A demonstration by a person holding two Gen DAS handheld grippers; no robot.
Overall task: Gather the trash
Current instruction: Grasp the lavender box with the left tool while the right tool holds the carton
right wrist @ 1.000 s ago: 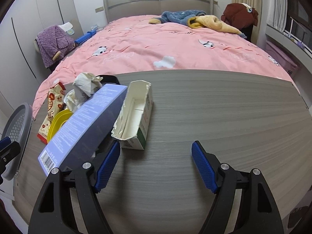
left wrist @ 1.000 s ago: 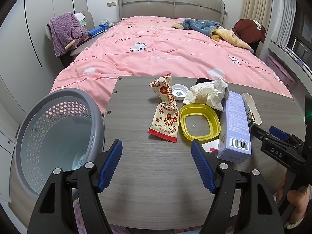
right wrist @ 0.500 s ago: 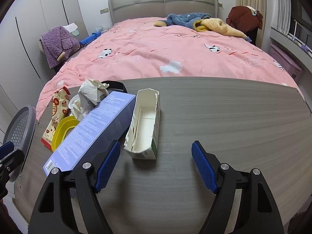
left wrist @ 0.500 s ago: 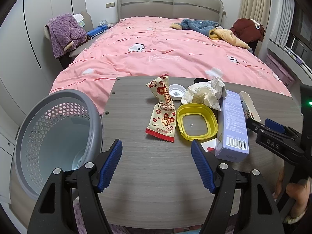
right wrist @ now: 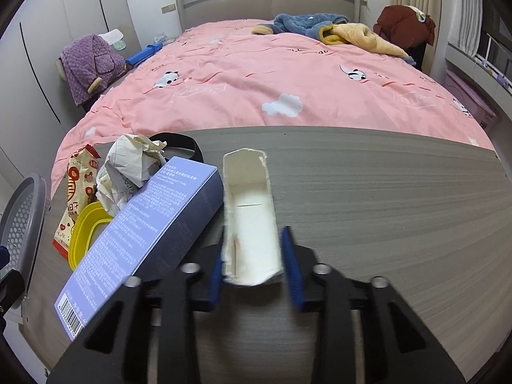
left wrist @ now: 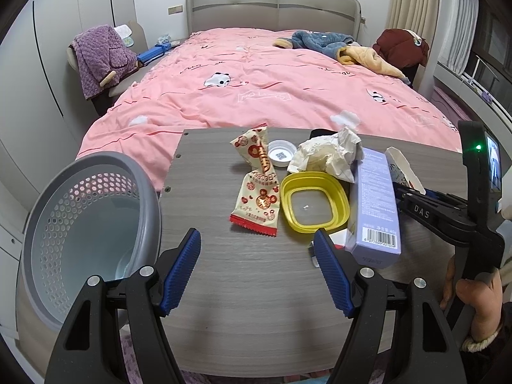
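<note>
Bed [left wrist: 272, 73]: pink cover with panda print, beyond the far edge of the table; blue and yellow clothes lie near its headboard

Table [left wrist: 256, 275]: grey wood-grain top; the trash sits toward its far left part as seen from the right wrist

Bin [left wrist: 86, 224]: grey, perforated wall, standing just off the table's left edge

Purple box [right wrist: 144, 233]: long, barcode on the near end, lying at a slant beside the carton, its near end toward the table's front edge

Carton [right wrist: 251, 224]: white inside, top torn open, lying lengthwise on the table with its near end between the right gripper's pads

Crumpled paper [left wrist: 326, 156]: near the far edge, behind the yellow lid

Snack wrapper [left wrist: 257, 185]: cream with red print, flat on the table, left of the yellow lid

Yellow lid [left wrist: 313, 203]: rimmed, clear centre, between wrapper and purple box

White cap [left wrist: 281, 155]: small, round, near the far edge, between wrapper and paper

Left gripper [left wrist: 257, 268]: jaws spread wide, holding nothing, above the table's near edge

Right gripper [right wrist: 252, 270]: jaws narrowed around the carton, pads against or just beside its sides; a firm grip cannot be told
</note>
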